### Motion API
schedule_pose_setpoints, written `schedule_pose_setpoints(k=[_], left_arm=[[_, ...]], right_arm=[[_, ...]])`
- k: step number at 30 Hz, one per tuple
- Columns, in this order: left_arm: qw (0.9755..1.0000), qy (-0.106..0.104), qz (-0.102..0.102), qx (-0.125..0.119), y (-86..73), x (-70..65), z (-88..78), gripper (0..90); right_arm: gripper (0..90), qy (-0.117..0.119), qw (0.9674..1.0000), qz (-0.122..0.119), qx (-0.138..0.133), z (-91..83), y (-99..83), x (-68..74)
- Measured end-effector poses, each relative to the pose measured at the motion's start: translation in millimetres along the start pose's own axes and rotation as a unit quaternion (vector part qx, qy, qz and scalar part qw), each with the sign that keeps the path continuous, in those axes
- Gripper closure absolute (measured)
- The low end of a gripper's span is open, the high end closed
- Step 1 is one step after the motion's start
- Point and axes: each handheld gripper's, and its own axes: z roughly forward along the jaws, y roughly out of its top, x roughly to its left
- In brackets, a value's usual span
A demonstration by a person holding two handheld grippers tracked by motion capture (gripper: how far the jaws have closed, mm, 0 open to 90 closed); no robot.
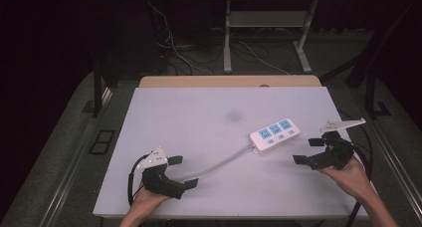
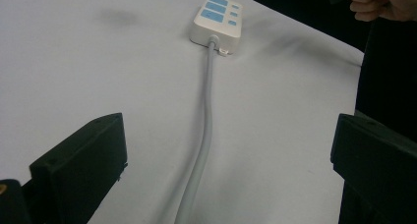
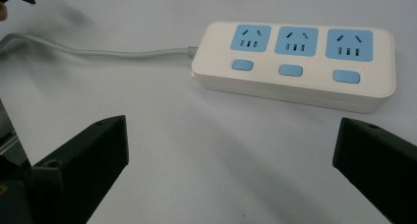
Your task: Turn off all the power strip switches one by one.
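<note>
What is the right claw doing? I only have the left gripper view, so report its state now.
Observer: The right claw is open, with its jaws wide apart and nothing between them.
Operator: Tell me what it faces.
Observer: It faces the long, button side of the power strip, which lies just ahead of it on the table. The claw is not touching the strip.
</note>
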Motion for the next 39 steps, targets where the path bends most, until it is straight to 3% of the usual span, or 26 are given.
schedule_pose_setpoints(k=[6,18,25,39], left_arm=[[1.0,0.0,0.0,-0.001,0.0,0.0,-0.2,0.0],[0.9999,-0.001,-0.007,-0.009,0.5,1.2,-2.3,0.0],[0.9999,0.002,-0.008,-0.014,0.9,2.2,-4.2,0.0],[0.9996,0.013,-0.013,-0.024,0.6,4.2,-6.1,0.0]], right_arm=[[0.1,-0.003,0.9999,-0.011,-0.001,0.3,5.5,-4.0],[0.1,-0.012,0.999,-0.031,0.029,4.6,27.0,-13.0],[0.1,-0.023,0.9986,-0.04,0.027,1.8,39.7,-19.3],[0.2,-0.036,0.9981,-0.014,0.047,17.6,57.1,-43.1]])
